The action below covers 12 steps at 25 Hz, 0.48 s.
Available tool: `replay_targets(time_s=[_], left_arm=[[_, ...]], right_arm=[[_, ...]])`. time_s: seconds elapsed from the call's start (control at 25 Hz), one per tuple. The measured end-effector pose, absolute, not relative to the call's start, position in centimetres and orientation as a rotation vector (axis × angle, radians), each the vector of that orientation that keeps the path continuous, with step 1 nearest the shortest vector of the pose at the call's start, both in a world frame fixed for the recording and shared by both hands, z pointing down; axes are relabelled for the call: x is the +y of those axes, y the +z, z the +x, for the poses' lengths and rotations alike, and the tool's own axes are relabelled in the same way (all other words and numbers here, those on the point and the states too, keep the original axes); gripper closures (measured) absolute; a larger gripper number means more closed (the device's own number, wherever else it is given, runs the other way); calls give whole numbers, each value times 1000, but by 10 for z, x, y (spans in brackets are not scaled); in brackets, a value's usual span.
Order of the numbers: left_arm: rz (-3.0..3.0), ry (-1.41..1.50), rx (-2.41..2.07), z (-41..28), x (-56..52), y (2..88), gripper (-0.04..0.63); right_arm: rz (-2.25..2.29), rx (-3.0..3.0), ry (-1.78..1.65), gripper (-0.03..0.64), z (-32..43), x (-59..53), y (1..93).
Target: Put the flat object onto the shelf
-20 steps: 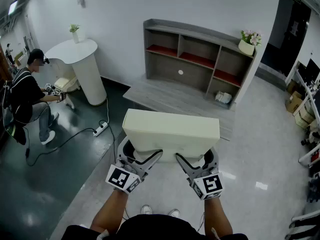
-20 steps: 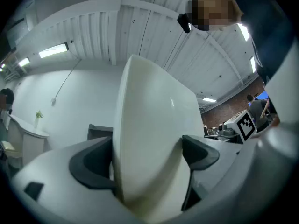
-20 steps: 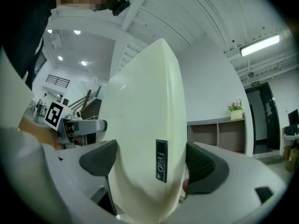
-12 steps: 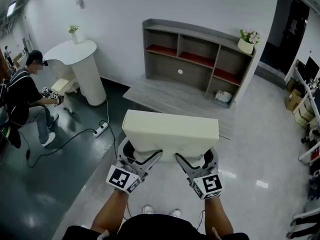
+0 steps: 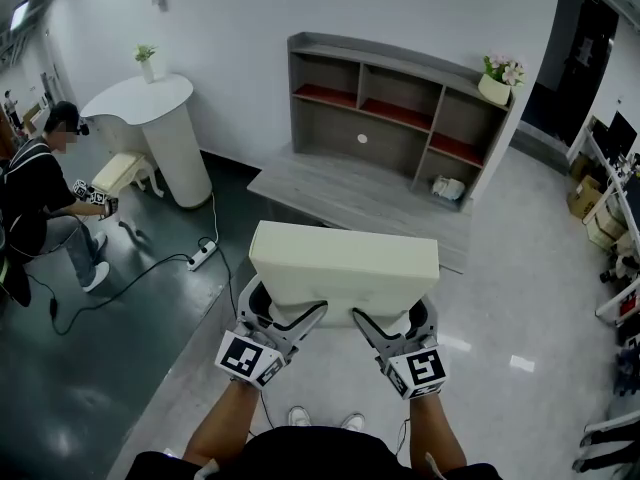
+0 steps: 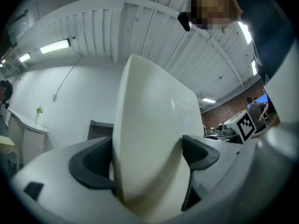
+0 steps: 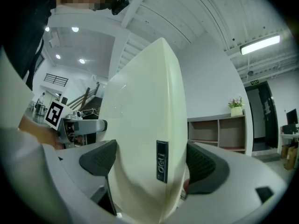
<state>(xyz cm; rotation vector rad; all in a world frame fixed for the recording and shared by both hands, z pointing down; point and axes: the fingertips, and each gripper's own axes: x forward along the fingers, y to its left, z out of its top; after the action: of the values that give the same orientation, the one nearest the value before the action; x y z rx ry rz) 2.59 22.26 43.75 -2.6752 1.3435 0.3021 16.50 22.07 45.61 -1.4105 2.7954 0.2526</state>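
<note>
Black-clad person (image 5: 35,198) crouches far left, near a white pedestal (image 5: 170,138) and a floor power strip (image 5: 203,257). Centre: your left gripper (image 5: 290,318) and right gripper (image 5: 385,323) each clamp the cream flat object (image 5: 345,268) by its near edge. A low platform (image 5: 350,198) lies before the grey shelf (image 5: 400,118). Only your right gripper view shows the object's dark label (image 7: 161,168).

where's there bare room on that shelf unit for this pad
The top of the shelf is bare left of the flower pot, and the low platform in front is bare too. The bottom right cubby is crowded by a white object.
</note>
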Motion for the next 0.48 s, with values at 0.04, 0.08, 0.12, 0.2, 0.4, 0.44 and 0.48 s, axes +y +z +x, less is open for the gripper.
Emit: replay_targets(time_s=[0.04,0.08,0.12,0.2,0.4,0.44,0.48], left_arm=[[-2681,300,1340,24,223,439,132],[-2688,298,1335,22,222,441,132],[-2695,295,1331,20,223,443,132],[-2710,293,1324,16,223,446,132],[-2735,314,1308,0,224,451,132],[-2739,317,1302,-3,224,452,132],[-2742,318,1297,-5,223,452,132]], right_arm=[[-1416,2795,246,166,163,221,458],[-1423,2795,239,166,161,222,459],[-1429,2796,235,166,159,223,461],[-1442,2797,230,166,155,225,463],[-1469,2805,240,166,140,228,465],[-1474,2803,238,166,137,229,466],[-1480,2799,231,166,134,229,466]])
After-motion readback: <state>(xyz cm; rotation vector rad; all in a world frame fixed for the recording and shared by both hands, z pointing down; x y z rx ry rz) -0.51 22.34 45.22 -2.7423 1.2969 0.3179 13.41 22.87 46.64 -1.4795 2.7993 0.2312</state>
